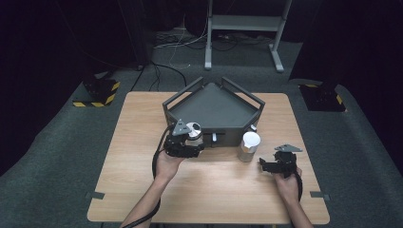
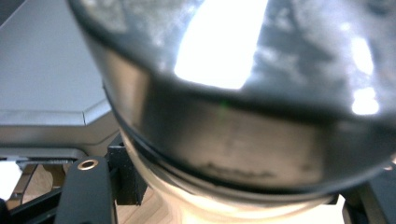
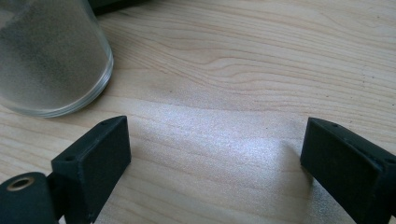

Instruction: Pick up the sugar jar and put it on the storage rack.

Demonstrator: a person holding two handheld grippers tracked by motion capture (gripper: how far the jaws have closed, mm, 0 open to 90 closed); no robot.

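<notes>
The surface (image 1: 142,190), a light wood-grain top, is standing on a dark grey carpeted floor (image 1: 57,156). A grey five-sided tray (image 1: 214,111) with raised rail sides is sitting directly on the far half of the surface, its point facing away from the person. A metal canister (image 1: 249,146) with a pale lid is standing upright on the bare wood just in front of the tray's near right corner. The near half of the surface is carrying nothing else.

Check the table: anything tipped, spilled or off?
Nothing stands out. One metal can stands upright on the table in front of the grey tray; the left claw grips the other can, upright. The right claw is open over bare wood.
</notes>
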